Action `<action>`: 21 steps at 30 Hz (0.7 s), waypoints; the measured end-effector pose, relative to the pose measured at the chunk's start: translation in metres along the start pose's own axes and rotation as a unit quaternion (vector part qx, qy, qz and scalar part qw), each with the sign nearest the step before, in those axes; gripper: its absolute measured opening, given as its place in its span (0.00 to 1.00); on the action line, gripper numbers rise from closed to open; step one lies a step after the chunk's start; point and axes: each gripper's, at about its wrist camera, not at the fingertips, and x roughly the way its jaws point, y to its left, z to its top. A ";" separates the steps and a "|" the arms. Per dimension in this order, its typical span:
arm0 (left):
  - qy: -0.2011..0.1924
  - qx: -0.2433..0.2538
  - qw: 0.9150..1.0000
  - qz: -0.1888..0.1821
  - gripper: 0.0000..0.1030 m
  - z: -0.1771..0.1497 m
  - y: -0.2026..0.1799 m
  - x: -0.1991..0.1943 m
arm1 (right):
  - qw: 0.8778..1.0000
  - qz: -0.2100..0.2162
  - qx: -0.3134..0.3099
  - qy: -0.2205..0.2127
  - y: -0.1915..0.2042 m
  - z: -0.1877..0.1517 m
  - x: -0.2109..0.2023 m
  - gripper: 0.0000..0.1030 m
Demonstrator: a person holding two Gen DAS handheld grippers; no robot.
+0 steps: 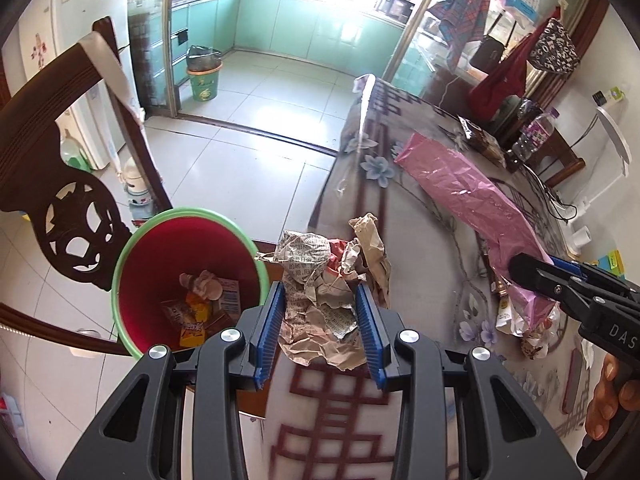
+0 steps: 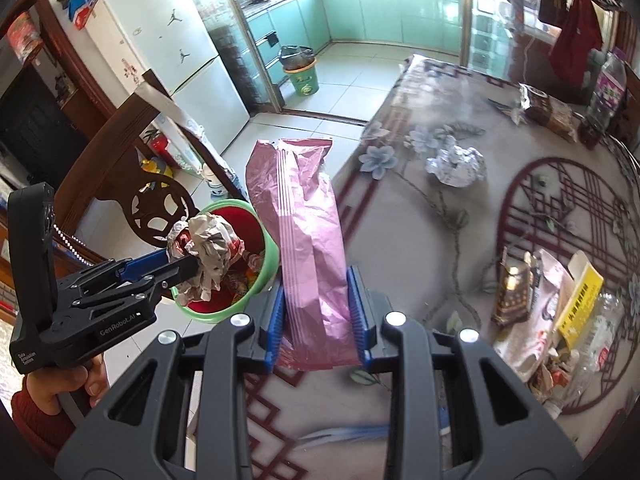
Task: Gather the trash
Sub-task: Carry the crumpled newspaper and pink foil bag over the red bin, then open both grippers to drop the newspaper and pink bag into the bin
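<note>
Left gripper (image 1: 320, 320) clamps the paper wad (image 1: 328, 280) at the table (image 1: 420, 208) edge beside the bin (image 1: 136, 248), right gripper (image 2: 316, 316) pinches the pink bag (image 2: 304, 240); recommend centring each over the bin mouth before release.

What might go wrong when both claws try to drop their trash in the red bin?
1. The left gripper holds a loose paper wad that pokes out past the fingers; bits may land outside the bin.
2. The pink bag in the right gripper is long and may drape over the rim instead of falling in.
3. Both grippers are near the one small bin, so they may bump.
</note>
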 end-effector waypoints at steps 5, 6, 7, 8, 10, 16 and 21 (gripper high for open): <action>-0.003 -0.021 1.000 0.016 0.33 0.001 0.025 -0.003 | 1.000 0.013 -0.026 0.002 0.025 0.011 0.014 0.28; -0.004 -0.025 0.999 0.021 0.34 0.001 0.029 -0.003 | 0.999 0.016 -0.031 0.005 0.031 0.013 0.019 0.28; -0.004 -0.030 0.999 0.026 0.34 0.001 0.036 -0.003 | 0.999 0.020 -0.035 0.008 0.036 0.015 0.024 0.28; -0.005 -0.037 0.999 0.032 0.34 0.001 0.042 -0.003 | 0.999 0.024 -0.037 0.012 0.041 0.017 0.029 0.28; -0.005 -0.048 0.998 0.044 0.34 0.002 0.055 -0.003 | 0.998 0.035 -0.041 0.023 0.049 0.021 0.041 0.28; 0.001 -0.081 0.994 0.074 0.34 -0.002 0.091 0.001 | 0.995 0.054 -0.061 0.058 0.075 0.022 0.072 0.28; 0.011 -0.094 0.992 0.089 0.34 -0.005 0.109 0.009 | 0.992 0.063 -0.074 0.082 0.092 0.025 0.097 0.28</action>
